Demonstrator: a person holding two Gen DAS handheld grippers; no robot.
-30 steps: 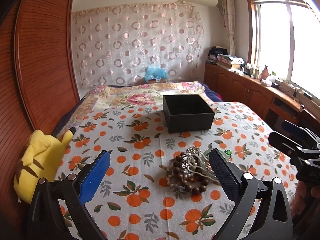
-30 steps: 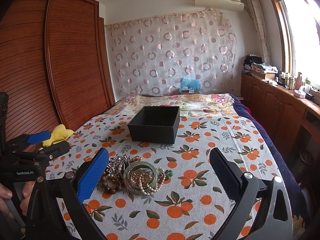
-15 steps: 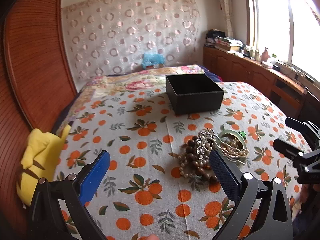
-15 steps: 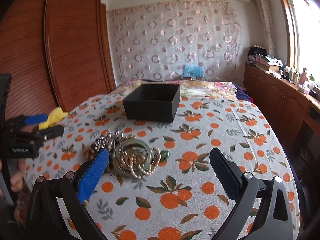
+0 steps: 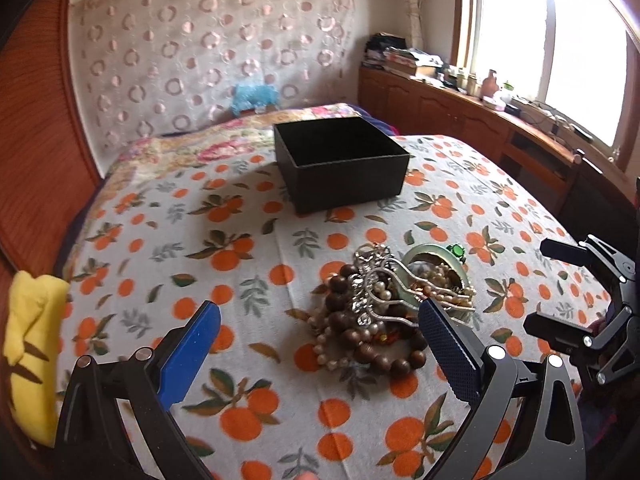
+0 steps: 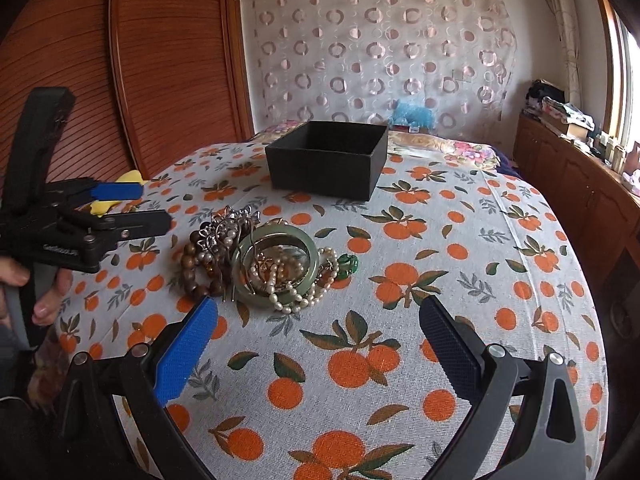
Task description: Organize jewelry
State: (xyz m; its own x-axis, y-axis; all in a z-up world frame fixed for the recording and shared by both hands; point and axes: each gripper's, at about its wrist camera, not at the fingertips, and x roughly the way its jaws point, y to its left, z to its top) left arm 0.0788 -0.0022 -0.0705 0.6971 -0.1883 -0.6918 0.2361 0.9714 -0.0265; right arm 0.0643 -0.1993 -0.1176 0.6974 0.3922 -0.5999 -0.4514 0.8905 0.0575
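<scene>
A heap of jewelry (image 6: 260, 258) lay on the bed's orange-print bedspread (image 6: 460, 264), on the near side of the black box (image 6: 328, 160) and well apart from it. In the heap, a pale green bangle (image 6: 276, 264) ringed a tangle of pearl strands (image 6: 294, 296); a string of dark wooden beads (image 5: 360, 324) and a silver hair ornament (image 5: 370, 280) lay against the bangle on the side away from the window, and a small green ring (image 6: 347, 266) sat just beside it on the window side. The box stood open and upright, with nothing visible inside.

The left gripper (image 5: 320, 344) hovered just short of the heap, jaws spread wide and holding nothing, its dark pad (image 5: 448, 348) in line with the beads. The right gripper (image 6: 318, 344) hung on the heap's near side, jaws likewise spread and empty. A hand (image 6: 44, 284) held the left gripper's handle. A yellow plush toy (image 5: 28, 344) lay at the bed's edge by the wooden wardrobe (image 6: 120, 60), far from the box.
</scene>
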